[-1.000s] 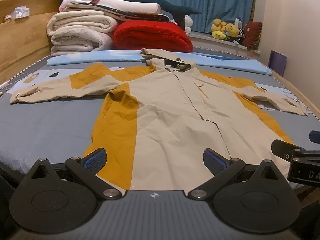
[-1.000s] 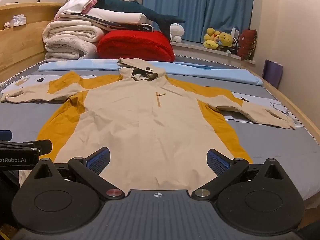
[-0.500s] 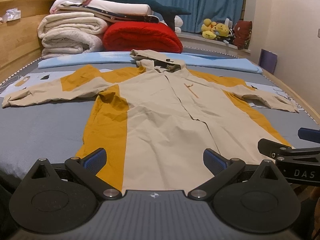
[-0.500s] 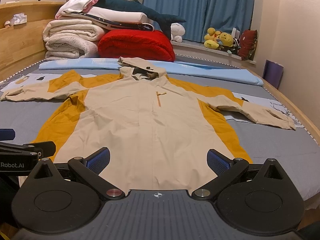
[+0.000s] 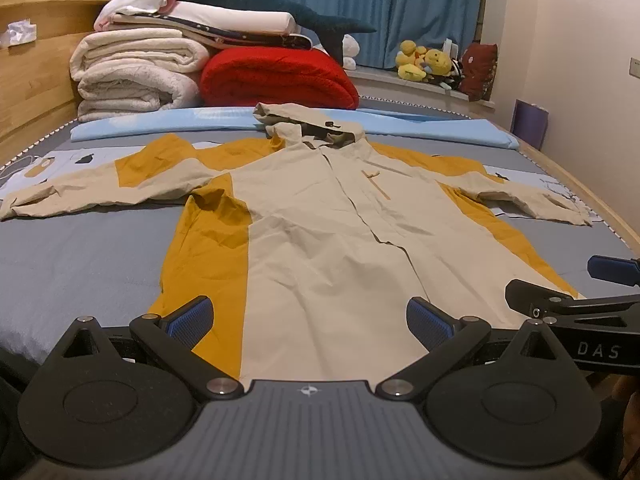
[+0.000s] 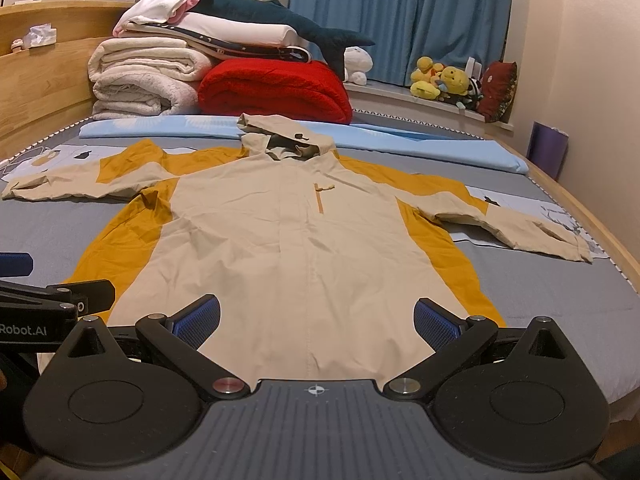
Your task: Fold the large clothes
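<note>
A beige and mustard hooded jacket lies flat, front up, on the grey bed, hood at the far end and both sleeves spread sideways. My left gripper hovers open over the hem's left half, nothing between its blue pads. My right gripper is open above the hem's right half, likewise empty. The right gripper also shows at the right edge of the left wrist view, and the left gripper at the left edge of the right wrist view.
Folded white blankets, a red blanket and a plush shark are stacked at the head of the bed behind a light blue pillow strip. A wooden bed frame runs along the left; plush toys sit on the windowsill.
Both grippers have shifted slightly, the left wrist view drifting so the jacket sits a little more to the right. Both stay open; the jacket has not moved.
</note>
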Motion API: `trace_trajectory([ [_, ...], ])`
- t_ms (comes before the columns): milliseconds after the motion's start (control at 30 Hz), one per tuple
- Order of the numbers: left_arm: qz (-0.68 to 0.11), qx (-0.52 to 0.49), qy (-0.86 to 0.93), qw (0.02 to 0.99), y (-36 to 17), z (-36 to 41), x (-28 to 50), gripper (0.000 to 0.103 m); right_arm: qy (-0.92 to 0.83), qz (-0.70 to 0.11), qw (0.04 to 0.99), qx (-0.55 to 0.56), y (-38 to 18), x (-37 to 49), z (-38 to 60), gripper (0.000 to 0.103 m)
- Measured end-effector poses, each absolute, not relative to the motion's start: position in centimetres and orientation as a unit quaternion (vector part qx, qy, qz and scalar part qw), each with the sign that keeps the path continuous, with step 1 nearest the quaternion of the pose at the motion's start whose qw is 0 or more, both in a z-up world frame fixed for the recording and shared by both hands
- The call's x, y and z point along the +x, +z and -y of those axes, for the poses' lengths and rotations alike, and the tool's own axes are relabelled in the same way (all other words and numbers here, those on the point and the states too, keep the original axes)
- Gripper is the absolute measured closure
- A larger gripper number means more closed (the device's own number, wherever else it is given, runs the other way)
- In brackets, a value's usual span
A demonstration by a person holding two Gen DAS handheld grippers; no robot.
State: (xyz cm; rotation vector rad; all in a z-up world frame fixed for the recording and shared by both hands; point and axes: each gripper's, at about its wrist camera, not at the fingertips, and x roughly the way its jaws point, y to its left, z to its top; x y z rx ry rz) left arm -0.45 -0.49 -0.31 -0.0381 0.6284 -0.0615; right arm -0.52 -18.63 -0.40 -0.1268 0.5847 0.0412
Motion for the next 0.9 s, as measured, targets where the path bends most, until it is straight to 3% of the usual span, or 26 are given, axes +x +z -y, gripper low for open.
trace_trajectory([
  [900, -0.31, -0.021, -0.03, 0.95, -0.35, 0.43, -0.36, 0.0, 0.02, -0.288, 0.955, -0.063, -0.47, -0.51, 18.53, 0.001],
])
